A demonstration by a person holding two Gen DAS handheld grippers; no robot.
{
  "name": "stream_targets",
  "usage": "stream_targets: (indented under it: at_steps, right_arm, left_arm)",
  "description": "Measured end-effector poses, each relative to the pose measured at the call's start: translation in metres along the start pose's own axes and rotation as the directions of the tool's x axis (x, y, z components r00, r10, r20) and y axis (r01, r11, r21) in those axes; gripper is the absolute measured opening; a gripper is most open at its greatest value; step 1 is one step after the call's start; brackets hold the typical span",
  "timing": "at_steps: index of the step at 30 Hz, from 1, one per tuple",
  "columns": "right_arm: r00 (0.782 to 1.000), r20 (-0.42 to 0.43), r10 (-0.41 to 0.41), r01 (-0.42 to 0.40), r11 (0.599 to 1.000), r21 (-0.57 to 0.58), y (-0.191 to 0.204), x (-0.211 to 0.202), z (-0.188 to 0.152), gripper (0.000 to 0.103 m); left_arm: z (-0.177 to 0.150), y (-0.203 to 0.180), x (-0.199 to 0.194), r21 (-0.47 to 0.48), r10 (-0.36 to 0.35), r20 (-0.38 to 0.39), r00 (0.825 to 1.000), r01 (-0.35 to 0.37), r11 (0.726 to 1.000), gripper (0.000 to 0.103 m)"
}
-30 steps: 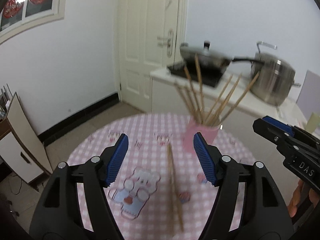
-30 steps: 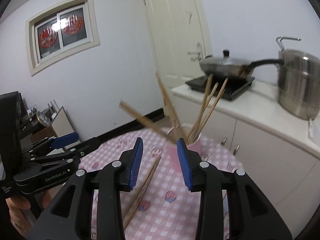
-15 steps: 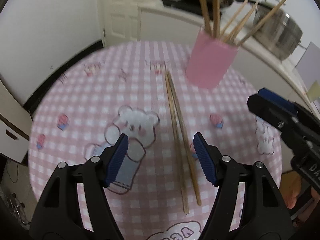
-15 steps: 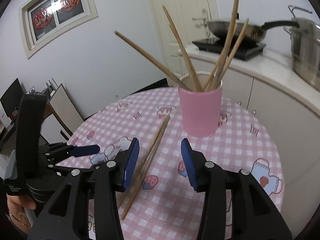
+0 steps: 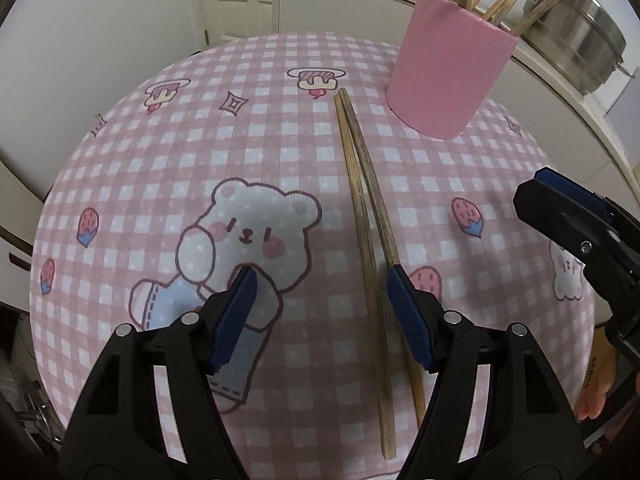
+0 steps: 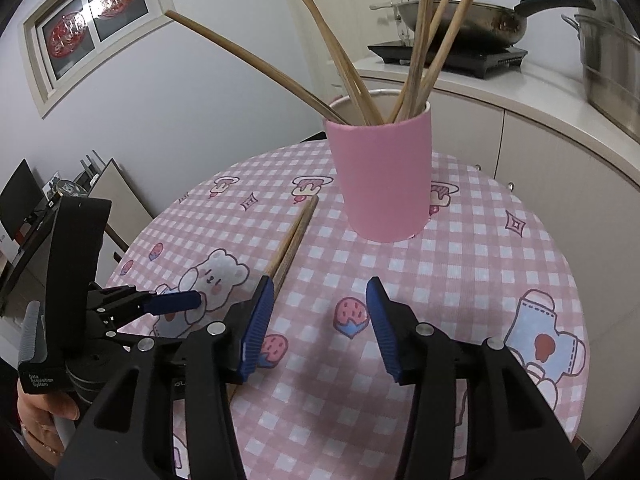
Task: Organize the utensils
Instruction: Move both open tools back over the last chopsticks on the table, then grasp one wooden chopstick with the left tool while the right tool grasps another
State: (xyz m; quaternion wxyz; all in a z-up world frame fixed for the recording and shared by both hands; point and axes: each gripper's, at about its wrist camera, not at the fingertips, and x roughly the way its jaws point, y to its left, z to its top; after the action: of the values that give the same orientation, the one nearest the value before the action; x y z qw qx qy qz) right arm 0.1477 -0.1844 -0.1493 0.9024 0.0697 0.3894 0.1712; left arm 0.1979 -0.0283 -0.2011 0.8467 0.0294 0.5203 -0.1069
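Your left hand-held gripper [image 5: 320, 312] is spread above the two chopsticks [image 5: 366, 216] on the counter [image 5: 160, 152]; your right hand-held gripper [image 6: 320, 320] is opening, empty, near the cup [image 6: 382, 176].

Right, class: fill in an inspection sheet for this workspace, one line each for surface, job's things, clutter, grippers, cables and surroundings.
Surface: round table, pink checked cartoon cloth.
Job's things: two loose chopsticks flat, side by side; pink cup upright, holding several more.
Clutter: nothing seen.
Grippers: left gripper open over the loose pair, one stick between its jaws, ungripped; right gripper opening, empty.
Cables: nothing seen.
Surroundings: counter, frying pan on cooktop, steel pot, door, window.
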Motion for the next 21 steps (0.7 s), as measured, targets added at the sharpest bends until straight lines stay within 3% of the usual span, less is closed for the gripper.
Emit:
stream_targets:
  at_steps: [6,21]
  right_arm:
    - [1.0,-0.013,0.003,-0.003,1.0,0.006,-0.002,0.005,0.0,0.046]
    - [0.992,-0.128,-0.009,0.004,0.999,-0.038,0.018,0.049,0.005,0.047]
  left_arm:
    - [0.006,-0.007,0.009,0.031,0.072,0.021,0.997,-0.073,0.997,0.069]
    - [0.001,0.031,0.004,-0.032,0.099,0.04,0.994,-0.098,0.995,0.069]
